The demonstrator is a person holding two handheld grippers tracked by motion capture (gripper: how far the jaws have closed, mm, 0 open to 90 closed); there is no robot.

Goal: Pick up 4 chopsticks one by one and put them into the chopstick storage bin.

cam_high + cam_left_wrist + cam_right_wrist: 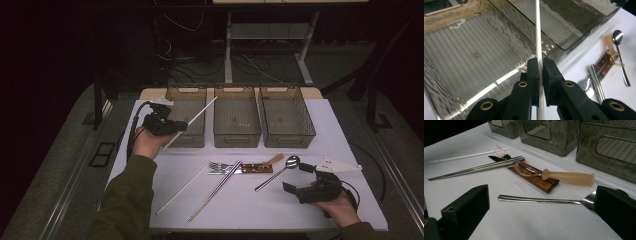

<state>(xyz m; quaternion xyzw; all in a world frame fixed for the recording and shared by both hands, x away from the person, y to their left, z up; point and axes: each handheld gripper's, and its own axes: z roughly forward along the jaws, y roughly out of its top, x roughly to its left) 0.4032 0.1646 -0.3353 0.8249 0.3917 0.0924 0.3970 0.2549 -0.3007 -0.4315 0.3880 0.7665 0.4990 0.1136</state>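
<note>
My left gripper [172, 126] is shut on a white chopstick [200, 112]. It holds the stick aslant above the left bin [186, 131], with the tip reaching toward the middle bin [236, 135]. In the left gripper view the white chopstick [537, 30] runs up from between the pads of the left gripper [541, 62] over the ribbed floor of the left bin [474, 50]. My right gripper [298, 178] rests open on the table at the right. In its own view the right gripper [541, 196] has its jaws wide apart on either side of a metal spoon [536, 200].
A second white chopstick [182, 190], a pair of metal chopsticks [215, 191], a fork [216, 166], wood-handled cutlery [257, 168] and an amber-handled utensil [567, 177] lie mid-table. The right bin [287, 134] stands at the back.
</note>
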